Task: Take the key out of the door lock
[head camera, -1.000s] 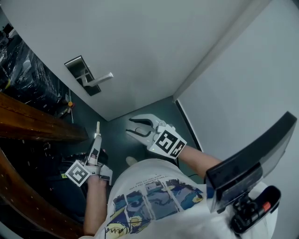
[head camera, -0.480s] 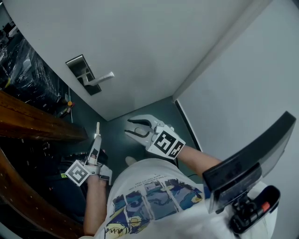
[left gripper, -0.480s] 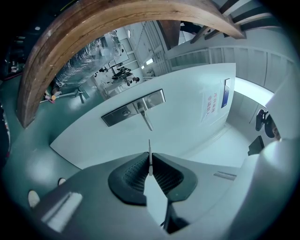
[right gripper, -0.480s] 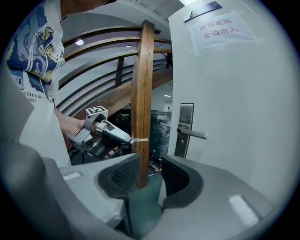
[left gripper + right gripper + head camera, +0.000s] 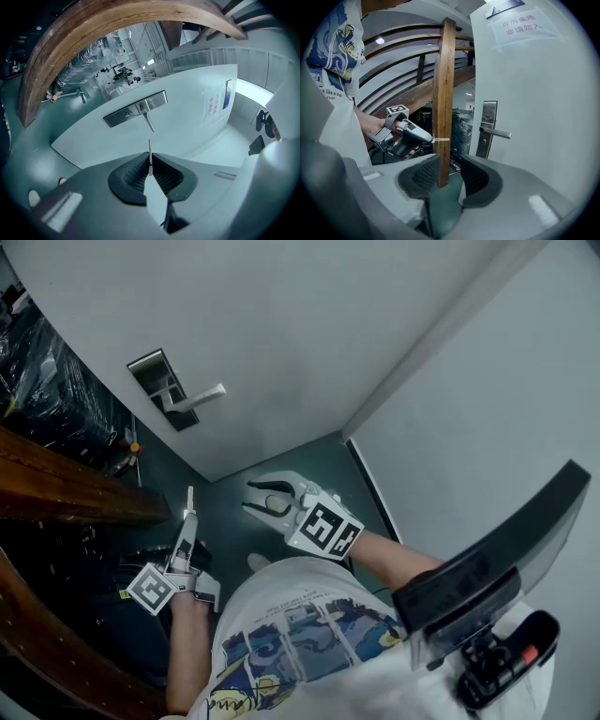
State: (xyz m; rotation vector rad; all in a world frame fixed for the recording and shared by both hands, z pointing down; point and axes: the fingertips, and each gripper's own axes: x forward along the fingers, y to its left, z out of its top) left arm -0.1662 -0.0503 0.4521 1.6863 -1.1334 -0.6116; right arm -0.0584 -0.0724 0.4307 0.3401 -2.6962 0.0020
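The pale key (image 5: 189, 498) sticks out of my left gripper (image 5: 188, 519), which is shut on it, well short of the door. In the left gripper view the key (image 5: 149, 150) shows edge-on, pinched between the pads, pointing at the lock plate (image 5: 136, 108) and lever handle (image 5: 149, 123). The lock plate (image 5: 155, 388) sits on the grey door (image 5: 281, 324). My right gripper (image 5: 251, 498) hovers to the right with its jaws closing slightly and nothing between them. The right gripper view shows the left gripper (image 5: 405, 133) and the key (image 5: 440, 139).
A brown wooden rail (image 5: 66, 488) curves along the left, and a wooden post (image 5: 443, 93) stands between the right gripper and the door. Black wrapped goods (image 5: 47, 390) lie beyond the rail. A grey wall (image 5: 506, 399) meets the door at the right. The floor (image 5: 281, 460) is dark green.
The whole scene has slid slightly left in the head view. My right gripper has drifted a little left. The key stays in my left gripper.
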